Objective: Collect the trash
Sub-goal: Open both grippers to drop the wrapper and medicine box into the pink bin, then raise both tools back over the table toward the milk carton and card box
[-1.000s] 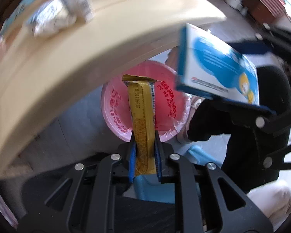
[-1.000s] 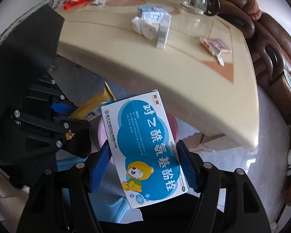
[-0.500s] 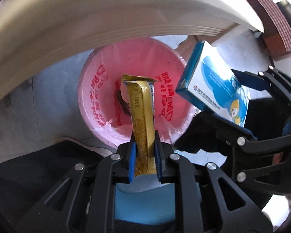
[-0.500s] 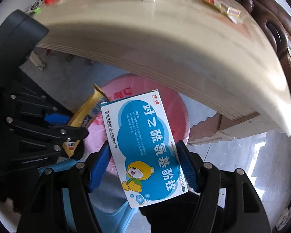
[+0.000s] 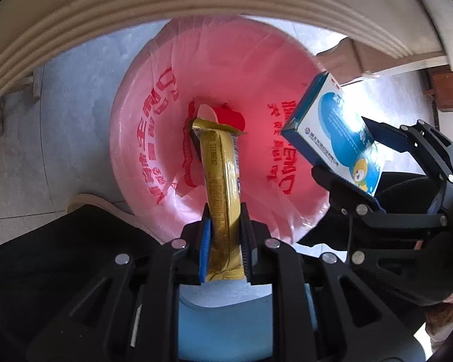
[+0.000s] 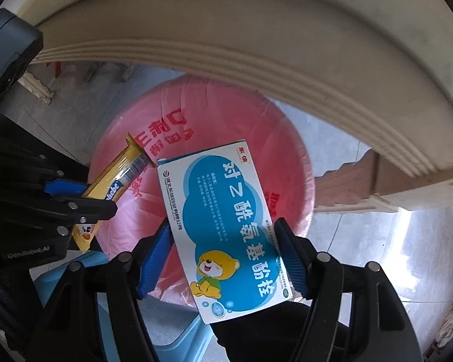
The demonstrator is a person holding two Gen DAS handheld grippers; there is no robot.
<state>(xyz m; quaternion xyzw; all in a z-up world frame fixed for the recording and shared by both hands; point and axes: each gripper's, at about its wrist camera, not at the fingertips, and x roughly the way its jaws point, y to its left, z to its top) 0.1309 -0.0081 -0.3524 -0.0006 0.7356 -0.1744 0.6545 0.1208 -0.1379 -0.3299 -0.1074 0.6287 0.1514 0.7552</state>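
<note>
My left gripper (image 5: 225, 226) is shut on a yellow snack wrapper (image 5: 222, 181) and holds it upright over the mouth of a bin lined with a pink bag (image 5: 154, 90). My right gripper (image 6: 223, 244) is shut on a blue and white medicine box (image 6: 223, 220) with a cartoon bear, held over the bin's (image 6: 287, 163) near right rim. The box (image 5: 335, 138) and right gripper (image 5: 386, 178) show at the right of the left wrist view. The wrapper (image 6: 117, 178) and left gripper (image 6: 84, 199) show at the left of the right wrist view. Some red trash (image 5: 229, 117) lies at the bin's bottom.
The cream table edge (image 5: 136, 3) overhangs the bin from above; it also arcs across the right wrist view (image 6: 287, 60). A carved table leg (image 6: 347, 187) stands to the right of the bin. A light blue stool (image 5: 226, 316) is below the grippers. Grey tiled floor (image 5: 15, 157) surrounds the bin.
Both grippers have dropped below the tabletop and closed in on the bin, which now fills the views. The wrapper and the box stay gripped.
</note>
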